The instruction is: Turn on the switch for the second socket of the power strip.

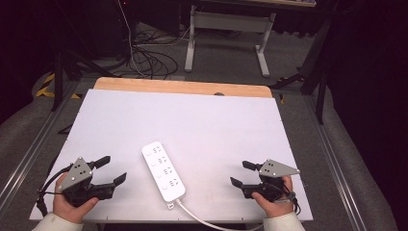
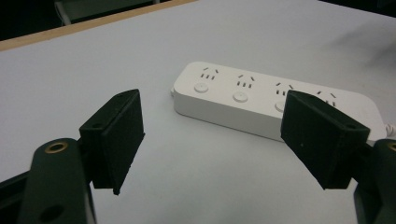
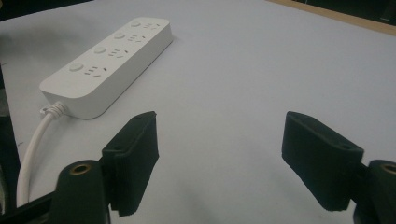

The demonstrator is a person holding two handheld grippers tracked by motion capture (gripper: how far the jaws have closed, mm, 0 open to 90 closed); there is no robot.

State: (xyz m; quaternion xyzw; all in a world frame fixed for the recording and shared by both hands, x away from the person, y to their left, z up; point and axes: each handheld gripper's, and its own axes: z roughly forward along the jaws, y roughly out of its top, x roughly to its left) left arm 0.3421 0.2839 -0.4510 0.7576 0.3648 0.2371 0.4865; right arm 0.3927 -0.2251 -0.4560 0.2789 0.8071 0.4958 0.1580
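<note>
A white power strip [image 1: 163, 171] with several sockets and round buttons lies on the white table sheet [image 1: 202, 125], near the front edge, angled toward the back left. Its white cord [image 1: 211, 222] runs off the front. My left gripper [image 1: 111, 169] rests at the front left, open, jaws pointing right toward the strip [image 2: 261, 100] with nothing between them [image 2: 215, 144]. My right gripper [image 1: 241, 173] sits at the front right, open and empty [image 3: 219, 158], jaws pointing left. From it the strip [image 3: 109, 63] lies ahead to the left, cord [image 3: 32, 149] trailing toward me.
A wooden strip [image 1: 183, 86] borders the table's far edge. Beyond it stand a white desk frame [image 1: 226, 33] and tangled cables [image 1: 149, 57] on the grey floor. Metal rails [image 1: 337, 159] run along both table sides.
</note>
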